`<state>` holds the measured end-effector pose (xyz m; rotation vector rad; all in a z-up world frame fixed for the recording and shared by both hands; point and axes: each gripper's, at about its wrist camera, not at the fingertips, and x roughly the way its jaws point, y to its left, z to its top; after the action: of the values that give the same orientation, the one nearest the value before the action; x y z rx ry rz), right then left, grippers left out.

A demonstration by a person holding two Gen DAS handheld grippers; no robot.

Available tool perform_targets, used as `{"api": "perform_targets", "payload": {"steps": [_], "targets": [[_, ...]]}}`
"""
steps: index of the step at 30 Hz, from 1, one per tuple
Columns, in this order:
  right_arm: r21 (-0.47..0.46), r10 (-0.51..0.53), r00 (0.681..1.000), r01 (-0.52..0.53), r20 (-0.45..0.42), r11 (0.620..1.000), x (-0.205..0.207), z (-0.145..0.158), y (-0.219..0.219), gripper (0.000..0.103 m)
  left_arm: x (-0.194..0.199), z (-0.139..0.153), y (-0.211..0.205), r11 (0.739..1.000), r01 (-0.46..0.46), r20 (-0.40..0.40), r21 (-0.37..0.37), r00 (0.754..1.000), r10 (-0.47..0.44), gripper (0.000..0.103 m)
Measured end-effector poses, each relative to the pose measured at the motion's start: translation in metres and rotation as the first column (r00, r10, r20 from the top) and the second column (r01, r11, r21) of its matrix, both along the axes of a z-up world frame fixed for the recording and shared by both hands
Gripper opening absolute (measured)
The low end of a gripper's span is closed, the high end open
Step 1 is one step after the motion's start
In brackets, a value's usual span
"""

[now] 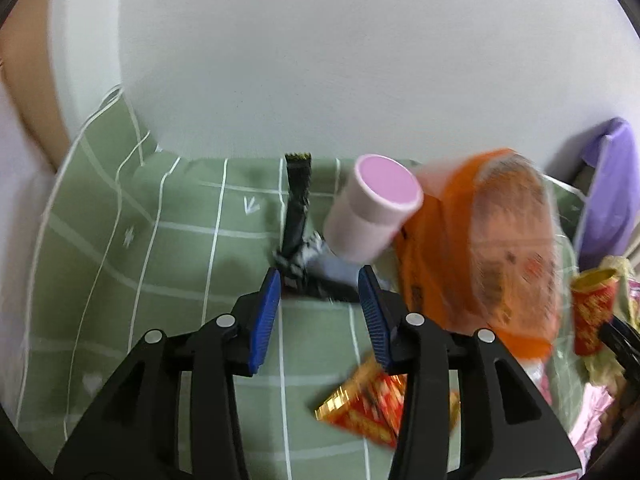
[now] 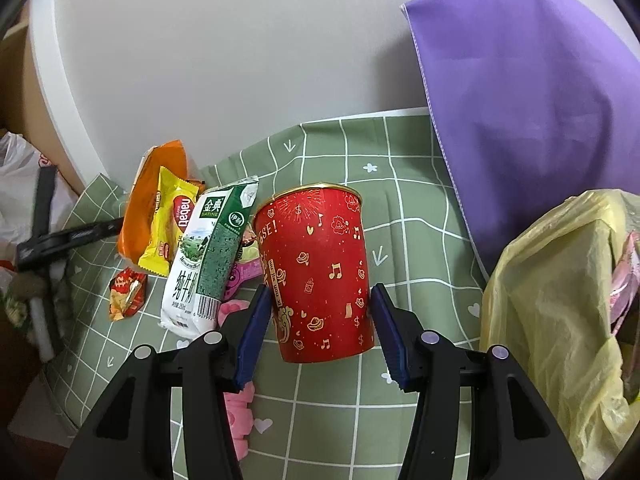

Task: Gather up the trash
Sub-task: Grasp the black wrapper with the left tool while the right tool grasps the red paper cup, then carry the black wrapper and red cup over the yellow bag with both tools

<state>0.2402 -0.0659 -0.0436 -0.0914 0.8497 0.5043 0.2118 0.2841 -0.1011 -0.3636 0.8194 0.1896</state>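
The red paper cup (image 2: 320, 276) stands upright on the green checked tablecloth (image 2: 408, 208), between the two blue pads of the right gripper (image 2: 320, 308); the left pad looks to touch its side and the right pad stands just off it, so I cannot tell whether the claw has clenched on it. Just left of the cup lies a white and green milk carton (image 2: 202, 256), with a yellow snack packet (image 2: 170, 224) on an orange bag (image 2: 150, 196) further left and a small red wrapper (image 2: 126, 292) near them. To the right sits a yellow plastic bag (image 2: 560, 320), with purple cloth (image 2: 532, 100) behind it.

The left gripper (image 1: 320, 280) is released, its pads apart over a black wrapper (image 1: 297, 208) on the cloth. A pink tube (image 1: 370, 212) and a blurred orange packet (image 1: 500, 248) lie just right of it, and a red and gold wrapper (image 1: 364, 404) lies nearer
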Motion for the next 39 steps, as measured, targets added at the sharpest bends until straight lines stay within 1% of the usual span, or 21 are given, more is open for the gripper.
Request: {"api": "perform_targets", "payload": {"steps": [3, 7, 8, 9, 12, 16, 22, 24, 26, 28, 31, 33, 34, 37, 39], "targets": [[-0.023, -0.005, 1.000, 0.006, 0.011, 1.000, -0.004, 0.002, -0.001, 0.049, 0.016, -0.006, 0.006, 1.000, -0.023, -0.036, 0.017, 0.999, 0.024, 0.039], [-0.033, -0.025, 1.000, 0.025, 0.007, 0.999, -0.003, 0.001, -0.004, 0.049, 0.024, -0.016, 0.014, 0.998, -0.048, -0.070, -0.028, 0.996, 0.046, 0.039], [-0.031, -0.031, 1.000, 0.031, 0.002, 0.999, -0.002, 0.000, -0.005, 0.049, 0.024, -0.018, 0.015, 0.998, -0.051, -0.074, -0.033, 0.996, 0.048, 0.037], [-0.031, -0.035, 0.999, 0.035, -0.004, 0.999, 0.000, -0.001, -0.005, 0.049, 0.024, -0.018, 0.015, 0.998, -0.049, -0.073, -0.030, 0.996, 0.047, 0.029], [-0.033, -0.038, 0.999, 0.037, -0.015, 0.999, 0.003, -0.003, -0.004, 0.049, 0.024, -0.015, 0.012, 0.999, -0.035, -0.066, -0.012, 0.997, 0.034, 0.023], [-0.036, -0.029, 0.999, 0.029, -0.013, 0.999, 0.004, -0.003, 0.001, 0.049, 0.016, -0.004, 0.004, 1.000, -0.013, -0.037, -0.004, 0.999, 0.013, 0.022], [-0.037, -0.009, 1.000, 0.009, 0.000, 0.999, 0.001, -0.001, 0.003, 0.049, -0.006, 0.020, -0.008, 1.000, 0.020, 0.016, -0.012, 1.000, -0.020, 0.022], [-0.038, -0.009, 1.000, 0.009, 0.011, 0.999, -0.001, 0.002, 0.001, 0.049, -0.015, 0.031, -0.013, 0.999, 0.034, 0.034, 0.002, 0.999, -0.034, 0.022], [-0.041, -0.011, 1.000, 0.012, 0.026, 0.999, -0.003, 0.007, -0.001, 0.049, -0.016, 0.043, -0.022, 0.998, 0.050, 0.055, 0.034, 0.997, -0.052, 0.022], [-0.037, -0.020, 0.999, 0.021, 0.045, 0.999, -0.003, 0.015, -0.005, 0.049, -0.020, 0.060, -0.034, 0.997, 0.064, 0.082, 0.053, 0.994, -0.068, 0.022], [-0.027, -0.035, 0.996, 0.038, 0.087, 0.999, -0.005, 0.030, -0.013, 0.049, -0.022, 0.091, -0.046, 0.993, 0.094, 0.149, 0.064, 0.983, -0.103, 0.022], [-0.020, -0.052, 0.991, 0.055, 0.125, 0.998, -0.007, 0.043, -0.021, 0.049, -0.018, 0.106, -0.065, 0.989, 0.136, 0.192, 0.065, 0.971, -0.146, 0.022], [-0.016, -0.061, 0.988, 0.064, 0.141, 0.998, -0.008, 0.049, -0.025, 0.049, -0.016, 0.117, -0.075, 0.983, 0.167, 0.215, 0.071, 0.960, -0.178, 0.022], [0.000, -0.094, 0.979, 0.095, 0.182, 0.995, -0.013, 0.067, -0.041, 0.049, -0.005, 0.138, -0.106, 0.966, 0.236, 0.250, 0.102, 0.934, -0.254, 0.022], [0.008, -0.119, 0.971, 0.120, 0.208, 0.993, -0.017, 0.078, -0.054, 0.049, 0.005, 0.152, -0.133, 0.947, 0.294, 0.271, 0.129, 0.908, -0.318, 0.022]]}}
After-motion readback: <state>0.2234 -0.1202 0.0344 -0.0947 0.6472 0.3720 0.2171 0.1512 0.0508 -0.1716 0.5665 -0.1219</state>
